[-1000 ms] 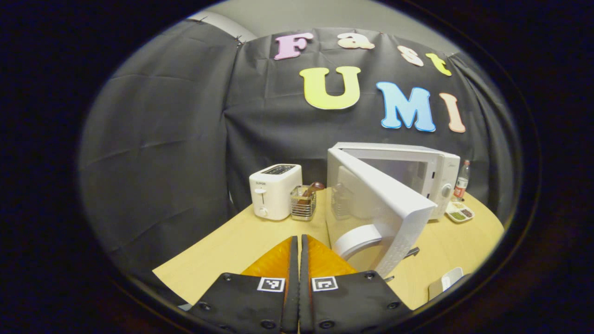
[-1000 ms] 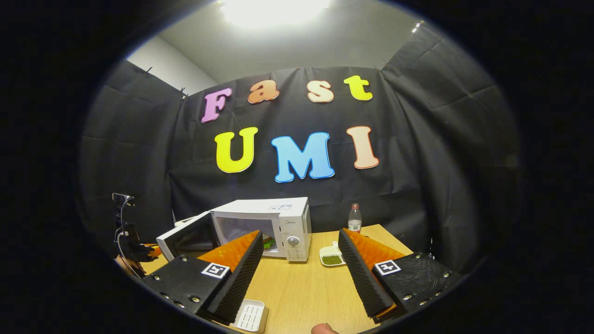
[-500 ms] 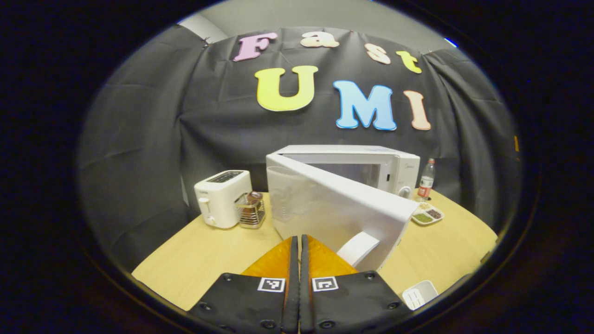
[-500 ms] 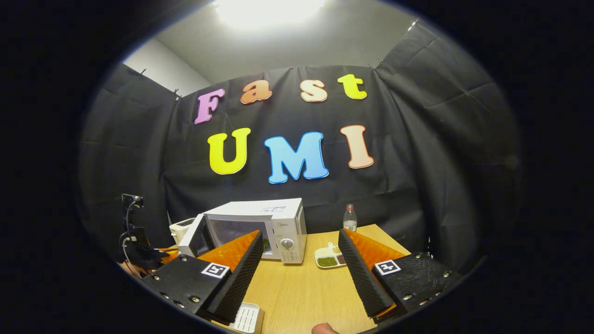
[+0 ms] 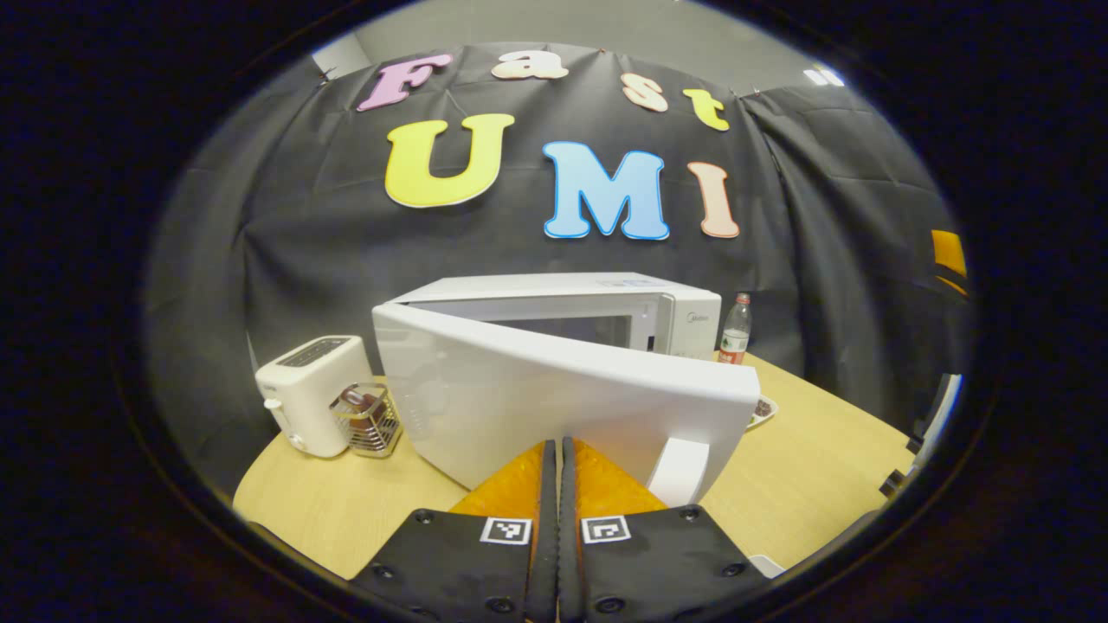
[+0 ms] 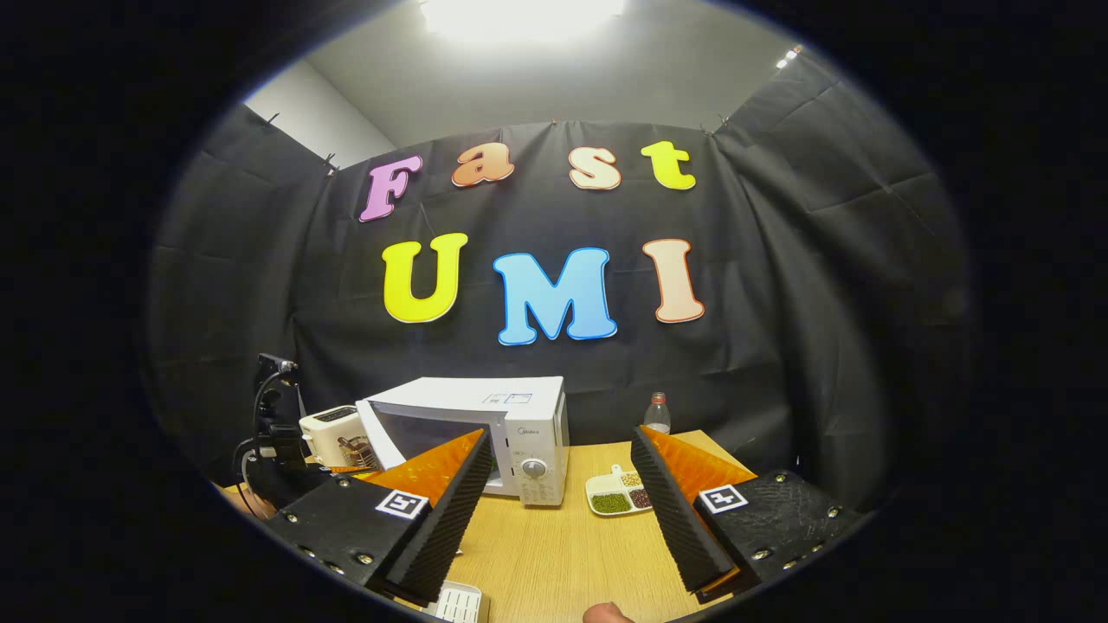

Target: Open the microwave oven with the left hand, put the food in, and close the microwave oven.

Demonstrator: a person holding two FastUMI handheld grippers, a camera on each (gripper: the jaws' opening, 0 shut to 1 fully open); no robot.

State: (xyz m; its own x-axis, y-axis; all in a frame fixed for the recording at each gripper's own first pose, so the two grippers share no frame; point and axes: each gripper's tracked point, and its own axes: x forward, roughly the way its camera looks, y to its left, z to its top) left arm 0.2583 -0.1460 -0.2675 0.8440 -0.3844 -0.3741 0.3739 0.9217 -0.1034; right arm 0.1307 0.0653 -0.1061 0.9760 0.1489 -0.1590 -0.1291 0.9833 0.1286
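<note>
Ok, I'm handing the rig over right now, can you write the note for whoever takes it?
Left claw: shut, empty, tips at the outer face of the microwave door.
Right claw: open, empty, above the table.
Microwave stands at the back of the table; the door is partly open. Something green shows inside, so the food seems to be in.
Left to do: push the door fully shut.

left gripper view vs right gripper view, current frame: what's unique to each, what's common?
Left gripper view: the outer face of the microwave door close up, with its handle, and the shut left gripper right at it.

Right gripper view: the microwave's control panel with its dial, the open right gripper, a white ridged tray.

Both: microwave, toaster, wire basket, bottle, snack dish, wooden table.
</note>
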